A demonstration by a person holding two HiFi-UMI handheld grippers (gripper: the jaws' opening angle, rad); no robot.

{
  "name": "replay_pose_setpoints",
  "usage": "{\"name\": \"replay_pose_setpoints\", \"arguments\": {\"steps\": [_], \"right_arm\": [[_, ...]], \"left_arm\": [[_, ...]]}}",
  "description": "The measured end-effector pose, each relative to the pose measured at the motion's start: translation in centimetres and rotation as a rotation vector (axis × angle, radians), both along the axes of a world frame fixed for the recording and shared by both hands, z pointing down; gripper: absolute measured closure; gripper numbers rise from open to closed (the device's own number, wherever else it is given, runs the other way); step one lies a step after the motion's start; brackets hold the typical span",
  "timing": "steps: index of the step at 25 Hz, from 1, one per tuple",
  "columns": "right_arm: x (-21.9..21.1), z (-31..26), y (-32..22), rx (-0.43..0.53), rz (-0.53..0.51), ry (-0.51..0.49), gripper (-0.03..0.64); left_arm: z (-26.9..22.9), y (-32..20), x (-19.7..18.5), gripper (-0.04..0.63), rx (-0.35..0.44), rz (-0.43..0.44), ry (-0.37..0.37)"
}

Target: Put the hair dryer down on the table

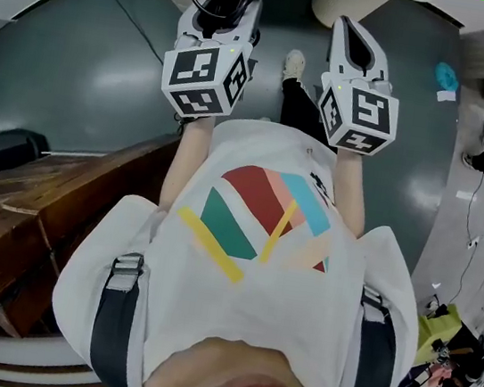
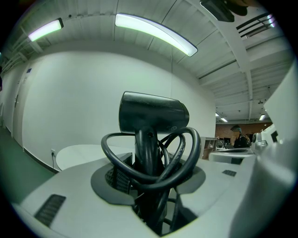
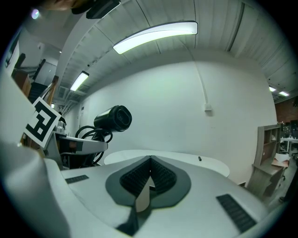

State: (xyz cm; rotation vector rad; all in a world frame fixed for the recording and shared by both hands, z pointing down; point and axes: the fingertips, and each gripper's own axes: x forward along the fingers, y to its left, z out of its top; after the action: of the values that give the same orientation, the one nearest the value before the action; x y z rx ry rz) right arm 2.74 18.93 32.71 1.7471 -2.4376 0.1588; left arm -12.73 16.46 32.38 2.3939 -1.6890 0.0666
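Carrying the hair dryer point(image 2: 153, 114) over to the tabletop point(image 2: 77, 155) is the step in hand, I judge, since it is not yet set down. My left hand-held gripper point(image 2: 149, 186) pinches the dryer's handle. The barrel lies crosswise beyond the jaws, and the black cord point(image 2: 188, 153) loops round the handle, partly caught between the jaws too. My right hand-held gripper point(image 3: 149, 179) has its jaws pressed together on nothing.

To do this well I would bring the left one forward over the round white top and lower it until the dryer touches. I would lay the dryer on its side so it cannot topple, and only then spread the jaws. The cord loops could snag on the pads, so I would draw back slowly and straight. The free right one could steady the cord if it drags.

The left gripper view shows the grip itself, with the tabletop low at 9 o'clock behind the dryer. The right gripper view adds the dryer from the side at 10 o'clock, held up in the air. It also shows the tabletop straight ahead, with a small dark thing point(image 3: 199, 158) on it. The head view shows neither grip. It gives the marker cubes point(image 1: 208, 70) at 12 o'clock over grey floor point(image 1: 87, 84), and a wooden bench point(image 1: 29, 228) at 8 o'clock.
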Motion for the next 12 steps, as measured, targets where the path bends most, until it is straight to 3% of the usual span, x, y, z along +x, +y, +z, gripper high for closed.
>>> {"name": "replay_pose_setpoints", "arguments": {"steps": [12], "right_arm": [[-0.3, 1.0, -7.1, 0.030, -0.050, -0.065, 0.606]], "left_arm": [[0.6, -5.6, -0.5, 0.370, 0.014, -0.053, -0.019]]}}
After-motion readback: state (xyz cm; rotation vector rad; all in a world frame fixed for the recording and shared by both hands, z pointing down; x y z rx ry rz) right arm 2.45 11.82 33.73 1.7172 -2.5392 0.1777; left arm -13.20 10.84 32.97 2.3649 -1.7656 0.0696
